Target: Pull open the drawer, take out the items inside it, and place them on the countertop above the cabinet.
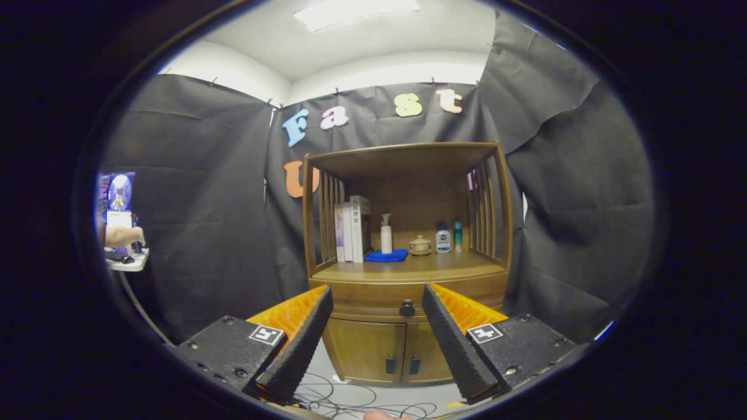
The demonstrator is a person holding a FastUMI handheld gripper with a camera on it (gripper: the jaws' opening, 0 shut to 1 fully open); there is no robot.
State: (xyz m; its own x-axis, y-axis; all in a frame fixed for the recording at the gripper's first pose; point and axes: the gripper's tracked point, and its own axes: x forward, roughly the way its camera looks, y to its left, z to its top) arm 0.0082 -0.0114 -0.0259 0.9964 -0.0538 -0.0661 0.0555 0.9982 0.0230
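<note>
The drawer (408,298) sits shut beneath the cabinet's worktop (408,271), its dark knob (407,308) framed beyond your hand-held gripper (377,297), whose fingers stand wide apart and empty, so advance straight, centre the knob between them, then close.

Beyond the spread fingers (327,303) we count perhaps three books (352,232), three bottles (386,233), one cloth (386,255), one jar (419,245).

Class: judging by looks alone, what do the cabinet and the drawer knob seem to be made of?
Cabinet: likely wood, brown with visible grain and a soft sheen.
Drawer knob: dark, round, perhaps metal; too small to tell.
The open gripper frames the knob, apart from it.
</note>
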